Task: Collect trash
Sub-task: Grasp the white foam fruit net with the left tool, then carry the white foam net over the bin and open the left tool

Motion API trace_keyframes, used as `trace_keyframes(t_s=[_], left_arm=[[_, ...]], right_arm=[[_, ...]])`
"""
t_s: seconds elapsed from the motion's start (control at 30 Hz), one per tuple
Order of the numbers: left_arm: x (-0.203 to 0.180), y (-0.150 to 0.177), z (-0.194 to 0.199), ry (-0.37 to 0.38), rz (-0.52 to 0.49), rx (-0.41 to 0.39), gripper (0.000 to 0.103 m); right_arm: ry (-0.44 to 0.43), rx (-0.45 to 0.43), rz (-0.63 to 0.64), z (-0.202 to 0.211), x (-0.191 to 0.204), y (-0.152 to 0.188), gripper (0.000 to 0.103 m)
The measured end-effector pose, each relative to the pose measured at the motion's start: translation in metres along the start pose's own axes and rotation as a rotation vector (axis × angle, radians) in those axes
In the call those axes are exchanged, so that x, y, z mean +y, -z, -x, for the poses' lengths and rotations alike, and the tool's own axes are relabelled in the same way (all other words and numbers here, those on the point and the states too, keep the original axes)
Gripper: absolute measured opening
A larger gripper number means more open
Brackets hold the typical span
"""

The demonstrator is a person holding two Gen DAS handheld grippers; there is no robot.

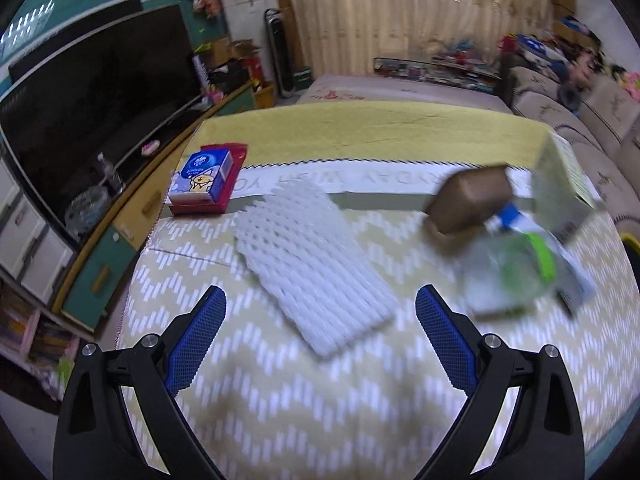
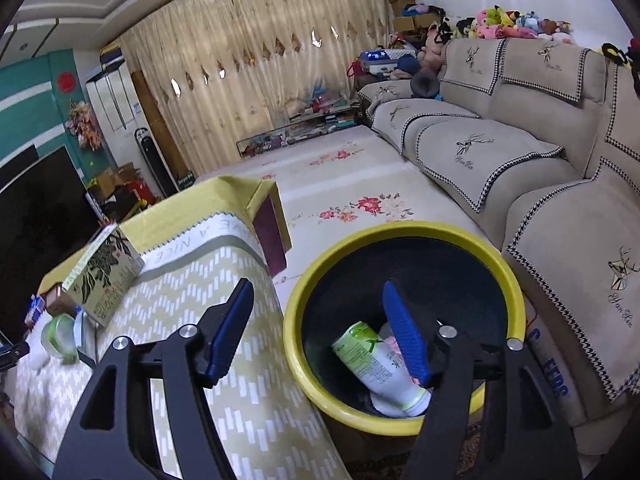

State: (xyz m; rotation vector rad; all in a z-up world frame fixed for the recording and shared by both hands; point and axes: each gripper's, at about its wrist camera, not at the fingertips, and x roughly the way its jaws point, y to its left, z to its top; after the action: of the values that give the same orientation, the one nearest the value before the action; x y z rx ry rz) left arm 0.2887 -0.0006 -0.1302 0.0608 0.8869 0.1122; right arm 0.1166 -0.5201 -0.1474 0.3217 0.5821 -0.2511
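Note:
In the left wrist view, my left gripper (image 1: 320, 308) is open and empty above the table, just short of a white foam net sheet (image 1: 312, 264) lying flat. To its right lie a clear plastic cup with a green band (image 1: 516, 268) and a brown box (image 1: 468, 200), both blurred. In the right wrist view, my right gripper (image 2: 320, 312) is open and empty over the yellow-rimmed black bin (image 2: 404, 232) beside the table. A green-and-white tube (image 2: 376, 364) lies inside the bin. The plastic cup (image 2: 60, 336) shows at the table's far left.
A blue tissue pack in a red tray (image 1: 208, 184) sits at the table's far left. A leaf-printed box (image 2: 104, 276) stands near the table's right edge. A TV cabinet (image 1: 100, 248) runs along the left and a beige sofa (image 2: 520, 168) along the right.

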Motion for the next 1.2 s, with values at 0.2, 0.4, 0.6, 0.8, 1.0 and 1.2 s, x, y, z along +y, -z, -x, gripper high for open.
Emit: trace_keyframes(t_s=[0.2,0.4,0.6,0.8,1.0,1.2], left_arm=[[0.014,-0.019,-0.036,0.021,0.080,0.069,0.094],[0.021,-0.026,-0.074,0.042,0.134,0.141,0.094],[0.019,-0.029,-0.092,0.022,0.120,0.139,0.084],[0.010,-0.031,-0.088,0.037,0.094,0.109,0.054],[0.009,-0.025,-0.070,0.086,0.073,0.095,0.018],[0.004,-0.006,-0.023,0.100,0.019,0.033,0.015]], right_arm=[[0.017,-0.001,0.033,-0.004,0.013,0.000,0.064],[0.024,-0.002,0.049,-0.004,0.016,-0.001,0.067],[0.030,0.019,0.044,-0.008,0.015,-0.002,0.068],[0.040,0.028,0.054,-0.010,0.017,-0.002,0.068],[0.039,0.037,0.035,-0.012,0.013,-0.002,0.068],[0.030,0.033,0.031,-0.012,0.012,-0.002,0.068]])
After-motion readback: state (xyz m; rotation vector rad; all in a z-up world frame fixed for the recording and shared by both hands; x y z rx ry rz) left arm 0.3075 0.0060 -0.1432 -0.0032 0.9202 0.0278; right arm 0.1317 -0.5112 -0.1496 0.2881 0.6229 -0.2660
